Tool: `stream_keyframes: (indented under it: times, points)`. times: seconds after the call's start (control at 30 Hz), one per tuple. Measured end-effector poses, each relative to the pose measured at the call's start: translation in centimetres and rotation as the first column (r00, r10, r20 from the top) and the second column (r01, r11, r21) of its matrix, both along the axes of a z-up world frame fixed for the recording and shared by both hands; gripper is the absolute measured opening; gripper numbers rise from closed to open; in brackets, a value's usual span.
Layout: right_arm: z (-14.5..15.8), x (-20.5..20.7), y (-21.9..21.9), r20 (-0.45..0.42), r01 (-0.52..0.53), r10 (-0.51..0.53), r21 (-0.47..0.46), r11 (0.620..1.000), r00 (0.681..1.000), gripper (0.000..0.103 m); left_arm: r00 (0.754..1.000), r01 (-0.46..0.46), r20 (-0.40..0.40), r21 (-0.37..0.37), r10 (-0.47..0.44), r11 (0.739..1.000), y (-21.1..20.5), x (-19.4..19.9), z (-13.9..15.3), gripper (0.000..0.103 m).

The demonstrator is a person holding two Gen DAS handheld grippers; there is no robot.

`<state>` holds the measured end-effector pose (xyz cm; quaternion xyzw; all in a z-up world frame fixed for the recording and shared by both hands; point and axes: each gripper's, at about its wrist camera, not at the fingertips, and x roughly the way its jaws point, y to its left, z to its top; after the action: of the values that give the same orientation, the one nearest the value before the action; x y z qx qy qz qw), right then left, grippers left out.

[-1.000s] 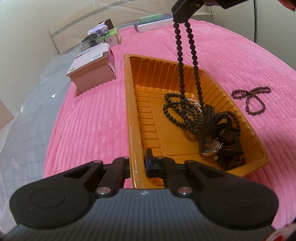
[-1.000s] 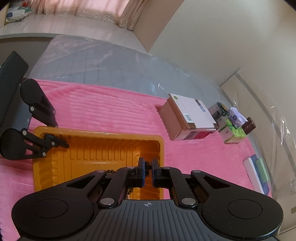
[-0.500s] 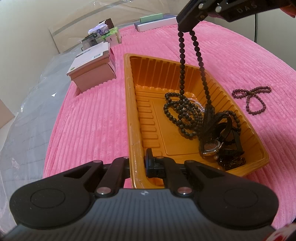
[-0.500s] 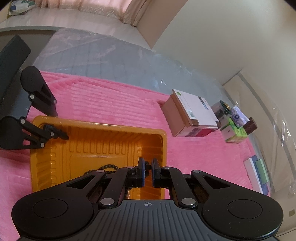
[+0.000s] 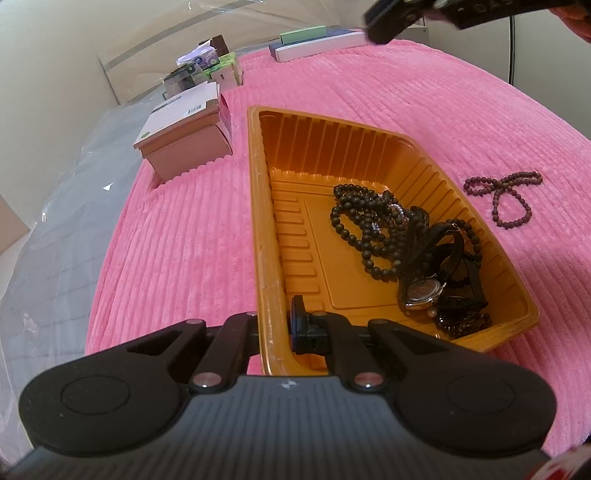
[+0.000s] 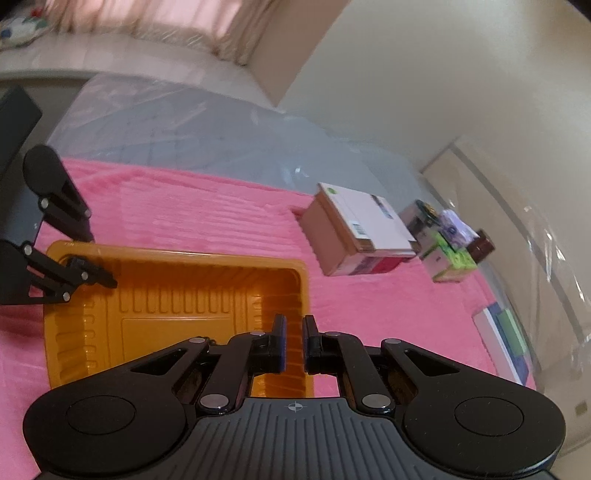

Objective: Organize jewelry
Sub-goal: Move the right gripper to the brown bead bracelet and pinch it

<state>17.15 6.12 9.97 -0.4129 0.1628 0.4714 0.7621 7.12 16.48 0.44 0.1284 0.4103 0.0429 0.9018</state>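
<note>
An orange plastic tray [image 5: 266,206] lies on the pink ribbed cloth. My left gripper [image 5: 275,321] is shut on the tray's near rim. In the tray lie a black bead necklace [image 5: 365,225], a wristwatch [image 5: 423,291] with a black strap and other dark jewelry. A reddish-brown bead bracelet [image 5: 504,195] lies on the cloth to the right of the tray. My right gripper [image 6: 293,332] is slightly open and empty, high above the tray's far end [image 6: 177,299]; it shows at the top right of the left wrist view [image 5: 384,26].
A pink box [image 5: 186,142] stands left of the tray's far end. Small boxes and a tissue pack [image 5: 207,68] sit behind it. Flat books [image 5: 317,42] lie at the far edge. Clear plastic sheeting [image 5: 51,229] covers the surface left of the cloth.
My right gripper let go of the black bead necklace, which dropped into the tray. The gripper opened a little and rose. My left gripper kept its hold on the tray rim.
</note>
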Motion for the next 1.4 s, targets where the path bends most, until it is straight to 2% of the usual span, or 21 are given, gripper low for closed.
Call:
stream_keyframes:
  times: [0.13, 0.3, 0.33, 0.37, 0.4, 0.43, 0.47, 0.57, 0.73, 0.77, 0.87, 0.97, 1.1, 1.13, 1.17, 1.23, 1.4]
  points:
    - [-0.1, 0.5, -3.1, -0.067, 0.123, -0.118, 0.072, 0.990, 0.991, 0.007, 1.000, -0.002, 0.000, 0.001, 0.002, 1.000, 0.1, 0.0, 0.0, 0.003]
    - [-2.7, 0.8, -8.0, -0.208, 0.309, -0.285, 0.096, 0.946, 0.936, 0.008, 1.000, -0.002, -0.002, 0.005, 0.002, 1.000, 0.1, 0.1, 0.2, 0.003]
    - [-3.3, 0.7, -9.3, -0.240, 0.357, -0.325, 0.103, 0.929, 0.915, 0.014, 1.000, -0.002, -0.002, 0.006, 0.002, 1.000, 0.1, 0.1, 0.2, 0.003]
    - [-3.7, 0.7, -10.4, -0.271, 0.402, -0.360, 0.116, 0.908, 0.893, 0.027, 1.000, -0.003, -0.002, 0.007, 0.003, 1.000, 0.0, 0.1, 0.2, 0.003]
    - [-4.0, 0.7, -11.6, -0.311, 0.457, -0.400, 0.137, 0.879, 0.862, 0.035, 1.000, -0.003, -0.003, 0.008, 0.003, 1.000, 0.0, 0.1, 0.2, 0.003]
    - [-4.6, 0.7, -13.0, -0.361, 0.518, -0.439, 0.158, 0.841, 0.823, 0.048, 1.000, -0.004, -0.004, 0.008, 0.004, 1.000, 0.0, 0.1, 0.2, 0.003]
    - [-5.1, 0.5, -14.1, -0.398, 0.562, -0.466, 0.168, 0.810, 0.790, 0.051, 1.000, -0.003, -0.005, 0.009, 0.003, 1.000, 0.0, 0.1, 0.2, 0.004]
    - [-6.7, -0.2, -17.2, -0.450, 0.662, -0.540, 0.174, 0.729, 0.712, 0.051, 1.000, -0.001, -0.009, 0.012, 0.002, 1.000, 0.0, 0.1, 0.3, 0.004]
    - [-8.5, -1.3, -22.0, -0.546, 0.805, -0.624, 0.180, 0.565, 0.560, 0.051, 1.000, -0.005, -0.008, 0.014, 0.005, 1.000, 0.0, 0.2, 0.3, 0.003]
    - [-8.8, -1.5, -22.6, -0.557, 0.821, -0.632, 0.179, 0.542, 0.539, 0.051, 1.000, -0.004, -0.008, 0.014, 0.005, 1.000, 0.0, 0.2, 0.3, 0.003]
    - [-9.8, -2.2, -23.4, -0.578, 0.841, -0.640, 0.167, 0.514, 0.506, 0.051, 1.000, -0.006, -0.009, 0.019, 0.006, 1.000, -0.1, 0.2, 0.3, 0.003]
    - [-10.3, -2.6, -23.5, -0.596, 0.846, -0.632, 0.163, 0.508, 0.495, 0.051, 1.000, -0.005, -0.009, 0.022, 0.005, 1.000, -0.1, 0.2, 0.4, 0.003]
    - [-11.0, -2.6, -22.7, -0.600, 0.832, -0.615, 0.169, 0.529, 0.512, 0.050, 1.000, -0.006, -0.012, 0.026, 0.006, 1.000, -0.2, 0.2, 0.4, 0.003]
    - [-11.4, -2.2, -22.3, -0.594, 0.826, -0.614, 0.168, 0.538, 0.520, 0.046, 1.000, -0.005, -0.012, 0.027, 0.006, 1.000, -0.2, 0.2, 0.4, 0.003]
    - [-11.7, -1.9, -21.8, -0.586, 0.818, -0.612, 0.165, 0.551, 0.531, 0.033, 1.000, -0.005, -0.012, 0.028, 0.006, 1.000, -0.2, 0.2, 0.4, 0.003]
    - [-12.1, -1.3, -21.0, -0.581, 0.803, -0.601, 0.164, 0.573, 0.548, 0.023, 1.000, -0.005, -0.011, 0.027, 0.006, 1.000, -0.2, 0.2, 0.4, 0.003]
    - [-13.1, 0.6, -19.4, -0.584, 0.782, -0.583, 0.156, 0.603, 0.566, 0.020, 1.000, -0.006, -0.013, 0.029, 0.006, 1.000, -0.2, 0.3, 0.4, 0.003]
